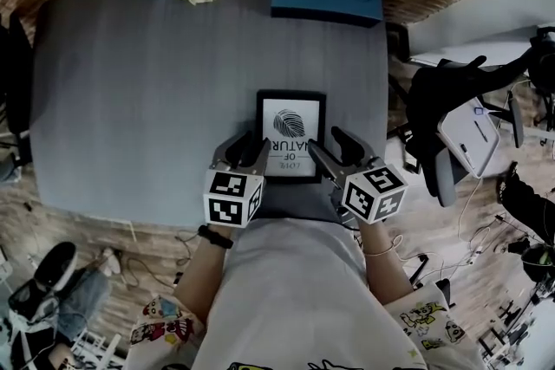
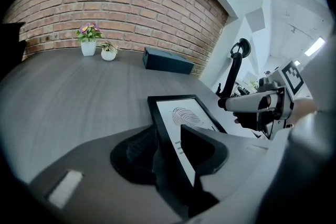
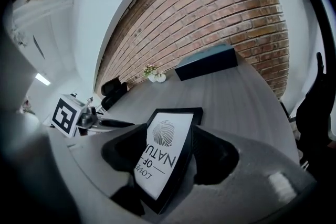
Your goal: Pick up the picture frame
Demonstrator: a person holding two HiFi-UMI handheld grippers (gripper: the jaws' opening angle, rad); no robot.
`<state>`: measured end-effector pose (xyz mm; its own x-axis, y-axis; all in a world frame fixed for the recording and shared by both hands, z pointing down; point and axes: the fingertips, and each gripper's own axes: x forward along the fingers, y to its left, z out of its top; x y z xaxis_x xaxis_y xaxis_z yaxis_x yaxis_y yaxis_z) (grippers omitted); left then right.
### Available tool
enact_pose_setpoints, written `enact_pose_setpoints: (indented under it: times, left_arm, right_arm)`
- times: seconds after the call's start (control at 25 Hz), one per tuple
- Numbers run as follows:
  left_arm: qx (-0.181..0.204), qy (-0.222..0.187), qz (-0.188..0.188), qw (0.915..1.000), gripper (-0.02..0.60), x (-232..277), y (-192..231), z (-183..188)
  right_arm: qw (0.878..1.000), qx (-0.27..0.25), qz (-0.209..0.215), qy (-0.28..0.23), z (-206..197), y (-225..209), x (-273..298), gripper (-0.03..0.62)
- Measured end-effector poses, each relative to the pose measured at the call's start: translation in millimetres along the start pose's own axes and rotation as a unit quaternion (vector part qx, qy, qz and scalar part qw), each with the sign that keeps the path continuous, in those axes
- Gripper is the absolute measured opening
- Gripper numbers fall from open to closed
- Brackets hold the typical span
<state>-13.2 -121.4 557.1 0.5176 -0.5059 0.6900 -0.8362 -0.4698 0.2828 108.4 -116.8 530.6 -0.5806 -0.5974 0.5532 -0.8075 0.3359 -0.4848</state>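
The picture frame (image 1: 290, 134) lies flat on the grey bench (image 1: 130, 100), near its front edge — only the head view shows this. Each gripper view shows jaws set wide. The left hand-held gripper (image 2: 165, 136) straddles the frame's left border and the right hand-held gripper (image 3: 167, 136) its right border. Neither seems to pinch it yet, though contact is hard to judge.

The black picture frame (image 1: 291, 134) with a white leaf print and lettering lies flat on the grey counter (image 1: 130, 100), near its front edge.
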Motion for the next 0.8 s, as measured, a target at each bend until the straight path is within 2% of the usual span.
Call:
enact_pose_setpoints:
  times: [0.28,0.44,0.8]
  left_arm:
    - [-0.007,0.02,0.003,0.9998,0.129,11.5,2.5,-11.0]
    - [-0.015,0.025,0.007,0.9996,0.095,14.6,5.3,-14.0]
    - [-0.044,0.025,-0.002,0.9987,0.11,17.3,6.8,-14.7]
  right_arm:
    - [1.0,0.009,-0.003,0.002,-4.0,-2.8,0.9,0.253]
    - [1.0,0.012,-0.003,0.002,-6.1,-2.2,2.4,0.252]
    - [1.0,0.02,-0.005,0.0,-6.7,-3.9,2.6,0.25]
